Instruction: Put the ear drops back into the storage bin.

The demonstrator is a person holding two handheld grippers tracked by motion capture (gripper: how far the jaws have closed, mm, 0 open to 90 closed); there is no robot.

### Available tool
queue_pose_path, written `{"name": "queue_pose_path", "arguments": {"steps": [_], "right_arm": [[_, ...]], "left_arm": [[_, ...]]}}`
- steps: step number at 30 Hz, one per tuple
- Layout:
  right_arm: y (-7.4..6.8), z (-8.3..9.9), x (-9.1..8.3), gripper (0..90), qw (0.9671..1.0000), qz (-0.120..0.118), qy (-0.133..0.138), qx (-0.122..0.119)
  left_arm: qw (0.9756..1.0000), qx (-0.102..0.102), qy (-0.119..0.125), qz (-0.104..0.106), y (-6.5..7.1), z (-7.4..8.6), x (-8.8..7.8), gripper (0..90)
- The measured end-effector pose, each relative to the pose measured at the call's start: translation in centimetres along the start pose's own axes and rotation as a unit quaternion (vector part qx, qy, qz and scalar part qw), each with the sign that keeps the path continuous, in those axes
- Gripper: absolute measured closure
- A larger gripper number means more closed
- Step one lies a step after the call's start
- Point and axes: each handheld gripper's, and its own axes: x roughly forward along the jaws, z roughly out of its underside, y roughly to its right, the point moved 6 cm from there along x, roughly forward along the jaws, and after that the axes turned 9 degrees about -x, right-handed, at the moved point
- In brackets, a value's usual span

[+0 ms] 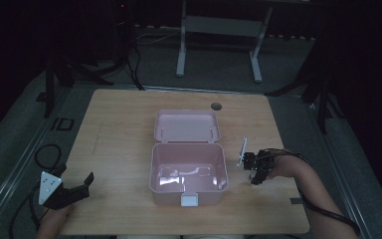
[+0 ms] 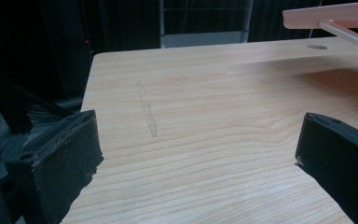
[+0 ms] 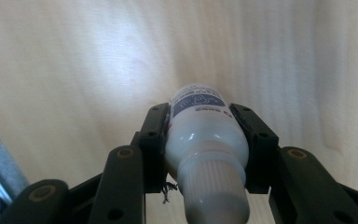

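bottle (image 3: 205,140) clamped in right claw (image 1: 256,175), seemingly above table (image 1: 119,129)

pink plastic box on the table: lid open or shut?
Open. The pink plastic box has its hinged lid folded back flat on the wooden table, exposing an empty interior in the high view.

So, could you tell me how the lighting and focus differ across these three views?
High view: dim, with glare inside the pink box. Left gripper view: evenly lit table, sharp grain. Right gripper view: bright and washed out, the bottle soft near its cap.
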Motion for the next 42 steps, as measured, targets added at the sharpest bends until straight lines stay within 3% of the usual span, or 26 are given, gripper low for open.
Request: {"name": "queue_pose_path", "arguments": {"steps": [3,4,5,8,12,15,20,25,32,37,42], "right_arm": [[-0.8,-0.2,-0.3,59.8,0.9994,0.012,-0.003,-0.034],[-0.8,-0.2,-0.3,59.8,0.9994,0.012,-0.003,-0.034],[-1.0,-0.2,-0.3,59.7,0.9985,0.028,-0.014,-0.044],[-1.3,-0.2,-0.5,59.8,0.9979,0.032,-0.015,-0.054],[-1.8,-0.3,-1.2,59.8,0.9981,0.027,-0.011,-0.054],[-2.1,-0.4,-1.7,59.8,0.9993,0.012,-0.010,-0.034],[-3.1,-0.8,-3.1,59.8,0.9988,0.005,-0.020,-0.044],[-3.9,-1.3,-4.4,59.8,0.9983,0.012,-0.019,-0.053],[-5.2,-2.2,-7.1,59.8,0.9988,0.013,-0.011,-0.047],[-5.3,-3.1,-8.9,59.8,0.9990,0.017,0.015,-0.038],[-5.4,-3.9,-10.9,59.9,0.9984,0.028,0.012,-0.047]], "left_arm": [[1.0000,0.000,-0.001,0.000,0.0,0.0,0.0,0.4],[1.0000,0.000,-0.001,0.001,0.0,0.0,0.0,0.4],[1.0000,0.000,-0.001,0.001,0.0,0.0,0.0,0.4],[1.0000,0.000,-0.001,0.000,0.0,0.0,0.0,0.4],[1.0000,0.000,-0.001,0.000,0.0,0.0,0.0,0.3],[1.0000,0.000,-0.001,0.000,0.0,0.0,0.0,0.3],[1.0000,0.000,0.000,0.000,0.0,0.0,0.0,0.3],[1.0000,0.000,0.000,0.000,0.0,0.0,0.0,0.3],[1.0000,0.000,0.000,0.000,0.0,0.0,0.0,0.4],[1.0000,0.000,-0.001,-0.001,0.0,0.0,0.0,0.3],[1.0000,0.000,0.000,-0.001,0.0,0.0,0.0,0.4]]}}
